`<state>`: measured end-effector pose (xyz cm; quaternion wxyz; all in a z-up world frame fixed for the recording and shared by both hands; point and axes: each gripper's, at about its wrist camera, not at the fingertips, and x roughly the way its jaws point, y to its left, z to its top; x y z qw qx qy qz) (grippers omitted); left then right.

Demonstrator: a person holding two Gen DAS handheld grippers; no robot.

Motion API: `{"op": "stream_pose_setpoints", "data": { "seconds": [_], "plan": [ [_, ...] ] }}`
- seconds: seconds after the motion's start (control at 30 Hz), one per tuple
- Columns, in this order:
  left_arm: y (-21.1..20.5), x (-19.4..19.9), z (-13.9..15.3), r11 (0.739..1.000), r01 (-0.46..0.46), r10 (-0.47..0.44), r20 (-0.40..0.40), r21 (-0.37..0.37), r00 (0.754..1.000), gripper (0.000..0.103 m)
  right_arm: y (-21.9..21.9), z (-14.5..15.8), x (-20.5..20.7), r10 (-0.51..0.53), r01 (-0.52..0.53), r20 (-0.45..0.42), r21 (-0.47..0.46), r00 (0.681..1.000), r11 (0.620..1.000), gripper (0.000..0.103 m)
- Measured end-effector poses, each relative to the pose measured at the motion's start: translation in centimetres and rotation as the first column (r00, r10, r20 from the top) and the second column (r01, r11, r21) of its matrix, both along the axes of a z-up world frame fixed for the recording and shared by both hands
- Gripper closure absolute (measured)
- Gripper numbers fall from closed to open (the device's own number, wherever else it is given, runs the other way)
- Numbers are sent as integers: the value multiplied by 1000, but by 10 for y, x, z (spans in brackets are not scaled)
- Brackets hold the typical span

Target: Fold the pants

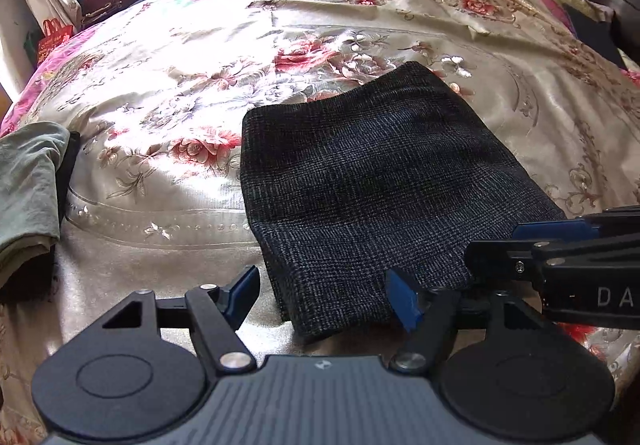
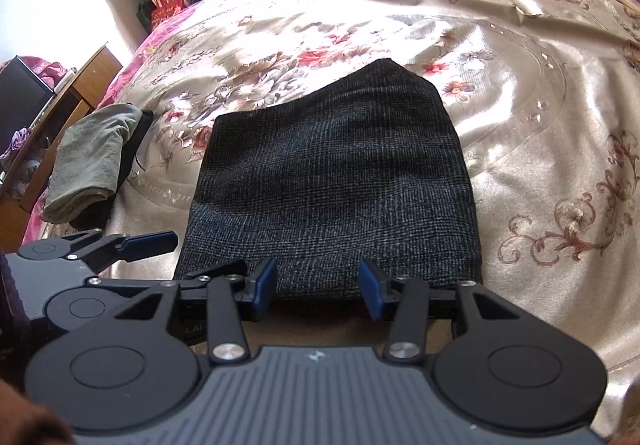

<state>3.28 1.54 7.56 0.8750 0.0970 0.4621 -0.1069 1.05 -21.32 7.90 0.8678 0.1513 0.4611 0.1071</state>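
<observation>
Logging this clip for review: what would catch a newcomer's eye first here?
The dark checked woven pants, folded into a compact rectangle, lie mid-bed on the shiny cream floral bedspread. Both grippers, left and right, hover open at the near edge. A folded grey-green garment sits left of the pants.

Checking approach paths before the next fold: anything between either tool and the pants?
Nothing visible. The left tool and right tool are both open at the near edge of the folded dark pants, with only bare bedspread around. The green garment lies off to the left, apart from the pants.
</observation>
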Motion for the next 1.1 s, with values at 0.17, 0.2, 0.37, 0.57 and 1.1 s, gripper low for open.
{"op": "stream_pose_setpoints", "data": {
  "seconds": [0.17, 0.2, 0.37, 0.57, 1.1],
  "plan": [
    [4, -4, -7, 1000, -3, 4, 61, -20, 998, 19, 2, -7, -7, 4, -3, 65, -13, 998, 1000, 57],
    [3, -6, -8, 1000, 0, 1, 75, -18, 997, 19, 2, -8, -11, 3, -2, 81, -16, 997, 1000, 56],
    [-3, -24, -13, 1000, 4, -7, 189, 17, 982, 16, -1, -19, -36, -11, 10, 215, 6, 977, 1000, 56],
    [-15, -58, -8, 994, -46, 18, 264, 101, 964, 13, -5, -20, -75, -29, 19, 276, 38, 961, 999, 54],
    [-10, -128, -9, 997, -56, 42, 238, 52, 970, 1, -5, -10, -140, -108, 133, 282, -69, 953, 989, 52]
  ]
}}
